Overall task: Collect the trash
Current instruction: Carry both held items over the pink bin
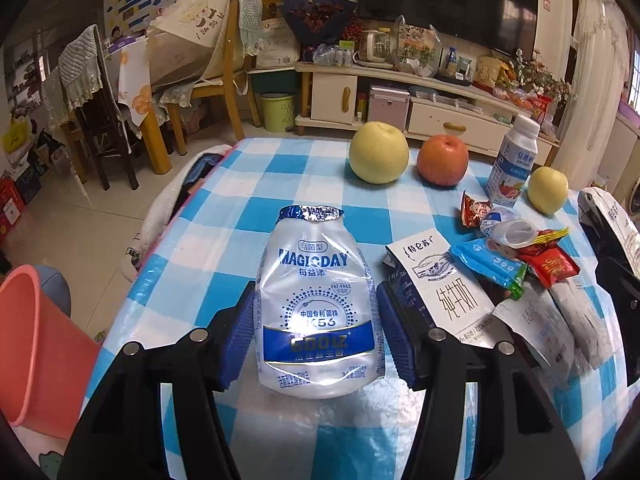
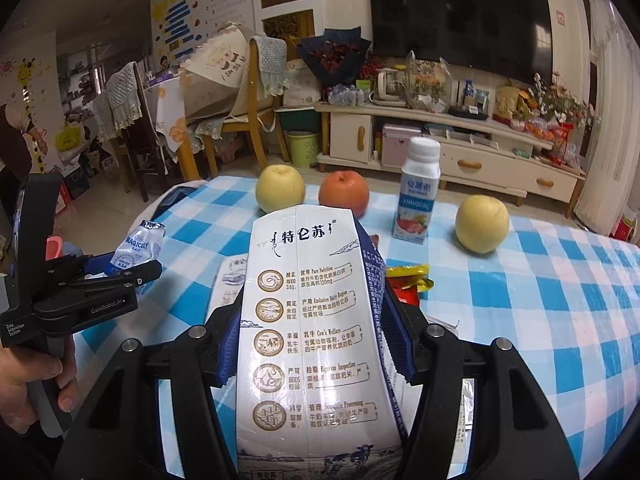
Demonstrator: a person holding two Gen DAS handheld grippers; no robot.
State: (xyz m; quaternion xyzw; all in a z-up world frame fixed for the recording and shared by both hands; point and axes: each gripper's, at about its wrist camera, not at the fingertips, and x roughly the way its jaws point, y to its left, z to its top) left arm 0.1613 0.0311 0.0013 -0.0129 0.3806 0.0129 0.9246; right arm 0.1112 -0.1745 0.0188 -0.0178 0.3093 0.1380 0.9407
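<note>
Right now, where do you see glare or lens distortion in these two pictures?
Left wrist view: white glare across the lower half of the crumpled yogurt bottle washes out its print; the tablecloth edges bow outward and the corners go black. Right wrist view: a soft sheen on the milk carton blurs its lowest text; the TV looks curved.

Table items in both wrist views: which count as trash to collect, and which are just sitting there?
Trash for the job:
- MAGICDAY bottle, in the left claw
- milk carton, in the right claw
- second flattened carton
- snack wrappers

Just lying about:
- two yellow apples
- red apple
- capped yogurt bottle
</note>
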